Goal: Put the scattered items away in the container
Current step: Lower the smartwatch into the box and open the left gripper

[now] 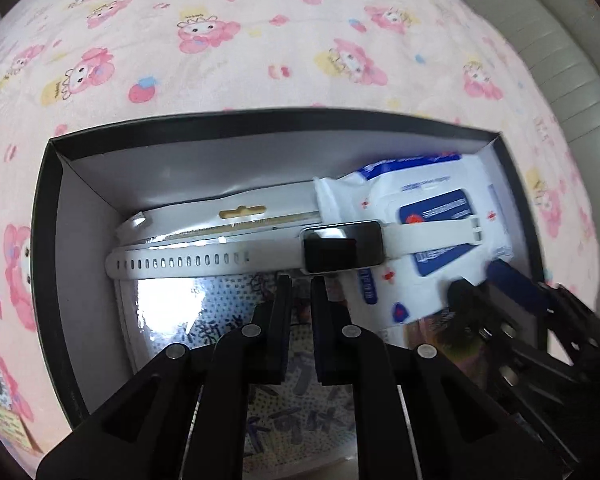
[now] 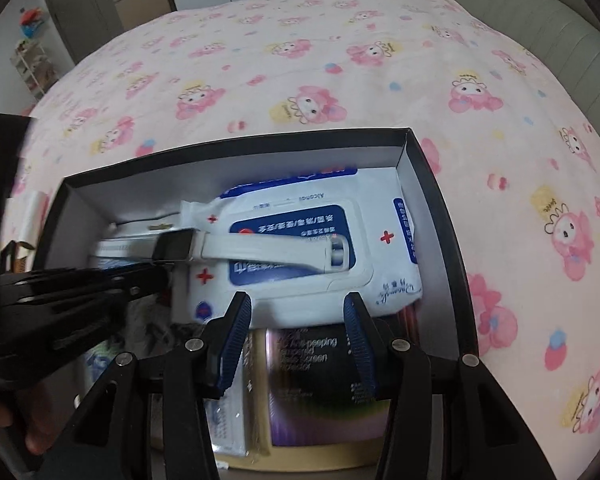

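Left wrist view: looked steeply down into the black box [image 1: 80, 148] on the pink bed cover [image 1: 260, 40]. White smartwatch [image 1: 342, 246] lay flat inside, strap stretched across a glossy packet [image 1: 172, 304] and the wipes pack [image 1: 420, 216]. Left claw [image 1: 302, 280] hovered just short of the watch face, narrow gap only, nothing gripped. Judged light, with a floppy strap and a slick, scratch-prone glass face; best taken across the stiff case edges.

Right wrist view: pointed down over the same box's near end. Right claw [image 2: 296, 300] stood about half open and empty, blue pads [image 2: 236, 328] above a dark screen-protector box [image 2: 312, 360], tips near the wipes pack's soft edge. Left claw's black frame reached in from the left, blurred, toward the watch.
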The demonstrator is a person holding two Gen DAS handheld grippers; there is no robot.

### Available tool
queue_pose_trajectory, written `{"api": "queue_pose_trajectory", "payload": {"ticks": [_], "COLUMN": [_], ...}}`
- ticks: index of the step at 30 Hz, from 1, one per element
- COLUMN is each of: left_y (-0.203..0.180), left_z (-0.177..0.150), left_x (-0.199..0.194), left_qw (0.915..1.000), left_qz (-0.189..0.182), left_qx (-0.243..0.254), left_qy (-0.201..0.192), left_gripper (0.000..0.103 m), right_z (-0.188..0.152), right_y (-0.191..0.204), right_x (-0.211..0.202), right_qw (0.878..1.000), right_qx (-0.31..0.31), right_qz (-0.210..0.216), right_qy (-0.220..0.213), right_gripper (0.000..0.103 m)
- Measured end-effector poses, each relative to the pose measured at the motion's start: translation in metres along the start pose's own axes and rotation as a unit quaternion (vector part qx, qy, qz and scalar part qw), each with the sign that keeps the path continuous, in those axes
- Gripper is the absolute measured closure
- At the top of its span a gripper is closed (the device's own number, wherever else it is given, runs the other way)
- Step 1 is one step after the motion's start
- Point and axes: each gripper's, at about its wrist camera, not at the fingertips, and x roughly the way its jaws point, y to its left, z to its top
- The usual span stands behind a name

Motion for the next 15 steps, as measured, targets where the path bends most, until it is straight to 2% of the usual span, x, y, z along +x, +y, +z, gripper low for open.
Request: {"api": "queue_pose_trajectory", "payload": {"ticks": [2, 5, 7, 9, 11, 15], "left_y": [0.000, 0.000, 0.002, 0.005, 0.011, 0.018], "left_z": [-0.009, -0.025, -0.038, -0.051, -0.063, -0.085], "left_x": [-0.011, -0.036, -0.054, -0.071, -0.090, -0.120], "left_qw": [0.9999, 0.9991, 0.9981, 0.9969, 0.9956, 0.9923], "left_qz": [-0.003, 0.001, 0.009, 0.014, 0.017, 0.036], "left_qx": [0.010, 0.028, 0.036, 0.040, 0.038, 0.042], "left_qy": [-0.011, -0.031, -0.049, -0.066, -0.083, -0.111], "left_gripper": [0.086, 0.085, 0.080, 0.070, 0.067, 0.065], "right_z": [0.002, 0.000, -0.005, -0.012, -0.019, -0.037], "right_y": [0.000, 0.003, 0.009, 0.020, 0.034, 0.060], "right_x": [-0.005, -0.025, -0.039, -0.054, -0.067, -0.087], "right_qw": [1.000, 0.999, 0.998, 0.997, 0.995, 0.993], "right_qx": [0.001, 0.003, -0.004, -0.015, -0.026, -0.031], "right_qz": [-0.008, -0.001, 0.008, 0.008, 0.003, 0.018], "right_qy": [-0.014, -0.044, -0.060, -0.077, -0.092, -0.117], "right_gripper": [0.059, 0.059, 0.059, 0.059, 0.059, 0.059]}}
